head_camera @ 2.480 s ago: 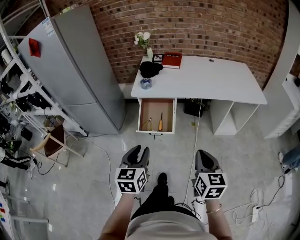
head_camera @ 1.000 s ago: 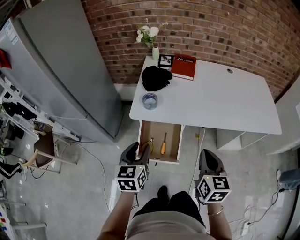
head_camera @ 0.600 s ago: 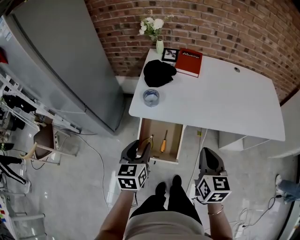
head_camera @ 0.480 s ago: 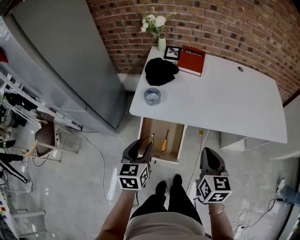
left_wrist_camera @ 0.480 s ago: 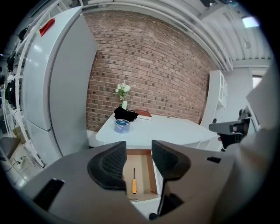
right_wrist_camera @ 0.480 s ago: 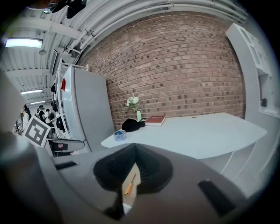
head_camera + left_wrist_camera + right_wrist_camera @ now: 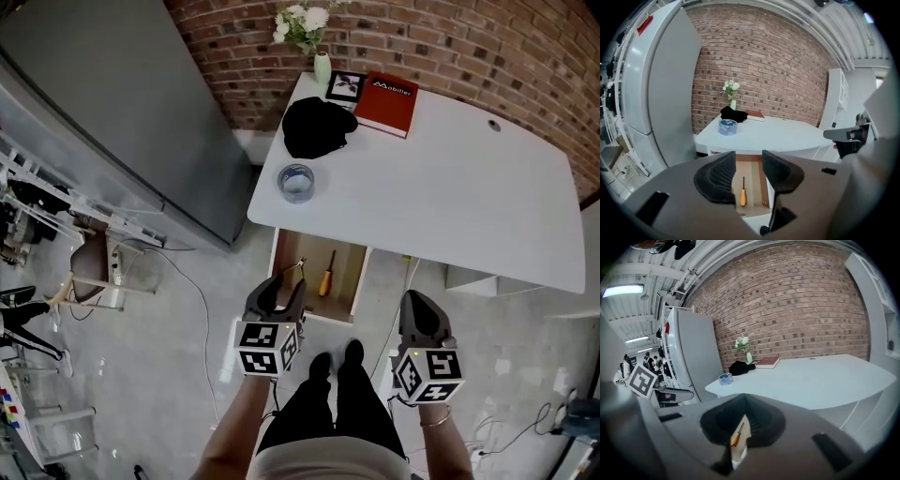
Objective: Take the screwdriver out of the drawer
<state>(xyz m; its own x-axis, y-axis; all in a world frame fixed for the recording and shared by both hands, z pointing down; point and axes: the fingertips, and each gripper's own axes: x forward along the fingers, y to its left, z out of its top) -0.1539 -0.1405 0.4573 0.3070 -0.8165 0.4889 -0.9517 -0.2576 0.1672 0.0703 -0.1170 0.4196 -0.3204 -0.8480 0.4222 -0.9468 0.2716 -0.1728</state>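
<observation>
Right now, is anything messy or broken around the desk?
Nothing looks broken or spilled. The one thing out of place is the drawer, pulled open under the desk, with the orange-handled screwdriver lying loose inside. A black cloth sits crumpled on the desk's far corner.

Drawer rear hidden under desk; item beside screwdriver too small to ID.
</observation>
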